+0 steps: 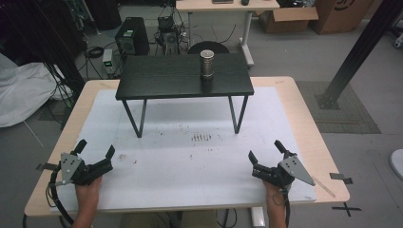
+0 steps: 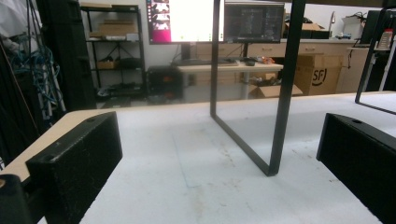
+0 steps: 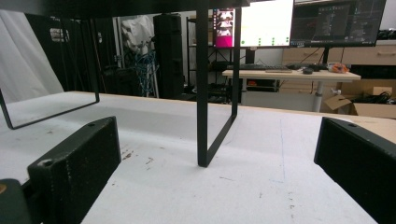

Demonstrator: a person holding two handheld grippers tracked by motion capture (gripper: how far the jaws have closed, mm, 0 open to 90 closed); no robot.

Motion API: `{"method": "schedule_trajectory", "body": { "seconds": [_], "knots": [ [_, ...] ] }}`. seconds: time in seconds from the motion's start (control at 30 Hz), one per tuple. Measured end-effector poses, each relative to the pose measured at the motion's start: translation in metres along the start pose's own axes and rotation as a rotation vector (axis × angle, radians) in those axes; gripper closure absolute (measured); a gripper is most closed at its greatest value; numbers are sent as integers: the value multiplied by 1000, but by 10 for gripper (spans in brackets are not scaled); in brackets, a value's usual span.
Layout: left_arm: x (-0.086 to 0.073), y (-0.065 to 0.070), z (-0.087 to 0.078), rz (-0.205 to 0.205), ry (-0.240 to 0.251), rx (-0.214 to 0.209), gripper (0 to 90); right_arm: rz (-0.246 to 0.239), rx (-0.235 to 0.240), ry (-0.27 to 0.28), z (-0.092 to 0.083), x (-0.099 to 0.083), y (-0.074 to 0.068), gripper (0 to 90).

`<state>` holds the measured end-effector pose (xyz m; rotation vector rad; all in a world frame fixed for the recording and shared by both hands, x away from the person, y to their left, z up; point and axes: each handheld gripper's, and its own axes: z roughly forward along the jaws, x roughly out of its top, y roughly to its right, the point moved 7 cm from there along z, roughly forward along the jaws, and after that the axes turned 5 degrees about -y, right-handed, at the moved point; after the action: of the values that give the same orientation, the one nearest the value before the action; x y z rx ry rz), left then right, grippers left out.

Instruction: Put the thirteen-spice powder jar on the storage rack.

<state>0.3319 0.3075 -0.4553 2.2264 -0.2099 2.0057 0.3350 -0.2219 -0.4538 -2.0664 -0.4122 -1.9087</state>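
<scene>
My left gripper (image 1: 97, 153) sits at lower left of the high view, my right gripper (image 1: 265, 153) at lower right; both jaws spread, both empty, low over the white mat (image 1: 190, 161). Beyond them, at upper centre, the metal cylinder (image 1: 206, 63) stands upright on the black stand (image 1: 161, 78), right of its middle, so slightly nearer my right gripper. The gripper views look under the top at the stand's legs (image 2: 282, 93); the high view gives the cylinder.

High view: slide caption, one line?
Both open claws, left and right, rest near the mat's front; metal can stands on the black riser.
</scene>
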Motion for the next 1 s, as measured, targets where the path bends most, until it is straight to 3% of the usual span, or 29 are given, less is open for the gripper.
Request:
{"method": "schedule_trajectory", "body": {
  "seconds": [0.07, 1.0],
  "knots": [
    [0, 0, 0, 1, 1, 0, 6, -20, -2, -5, 0, 0, -2, 3],
    [0, 0, 0, 1, 2, 0, 6, -25, -2, -4, 0, -1, -2, 6]
  ]
}}
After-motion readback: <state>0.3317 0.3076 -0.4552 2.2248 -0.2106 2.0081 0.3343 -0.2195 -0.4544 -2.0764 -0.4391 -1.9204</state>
